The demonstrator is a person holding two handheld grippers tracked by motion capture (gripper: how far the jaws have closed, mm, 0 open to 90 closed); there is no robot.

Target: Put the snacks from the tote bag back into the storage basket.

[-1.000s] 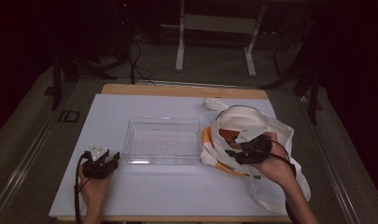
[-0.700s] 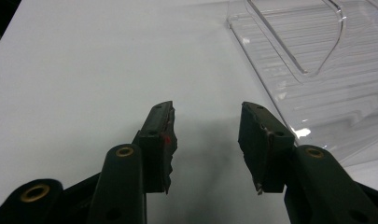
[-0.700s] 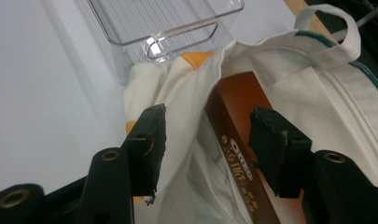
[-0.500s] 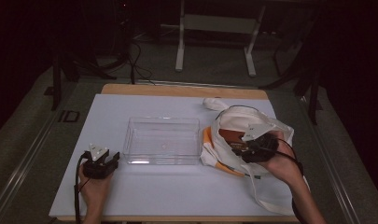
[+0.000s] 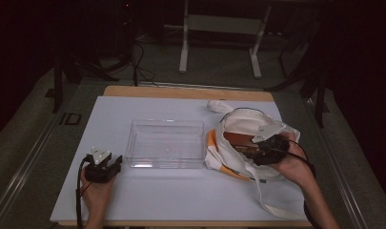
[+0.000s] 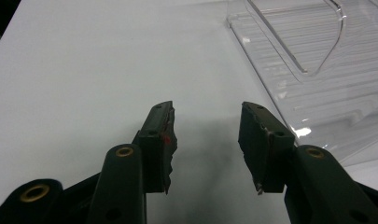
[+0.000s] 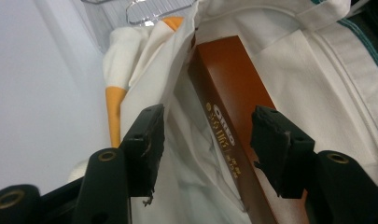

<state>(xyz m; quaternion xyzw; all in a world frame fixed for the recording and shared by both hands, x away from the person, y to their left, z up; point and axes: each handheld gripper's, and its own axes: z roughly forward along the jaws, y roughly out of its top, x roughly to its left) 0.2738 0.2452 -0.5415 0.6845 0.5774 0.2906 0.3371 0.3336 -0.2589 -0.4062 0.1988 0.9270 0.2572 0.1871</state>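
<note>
Brown box (image 7: 226,116), long and narrow with gold lettering on its side, lies inside the white cloth bag (image 5: 250,125) at the right of centre in the high view, its upper end showing through the bag's mouth. The right hand-held gripper (image 7: 205,149) is at that mouth with its jaws spread apart, one on either side of the box's long edge and not yet pressing on it, so the step in hand looks like reaching into the bag to take the box out. The next move probably calls for pushing the jaws a little further along the box, past the loose fold of cloth by the left jaw, and closing on the box's two narrow faces without pinching fabric; the bag is soft and may drag along when the box is lifted.

The left hand-held gripper (image 5: 103,168) rests low on the white counter (image 5: 181,200) at the lower left of the high view, jaws wide apart and holding nothing, just beside the near left corner of the clear plastic tray (image 5: 166,142). That tray sits in the middle of the frame, between the two hands, and nothing lies in it. An orange strip (image 7: 115,112) shows at the bag's edge nearest the tray.
</note>
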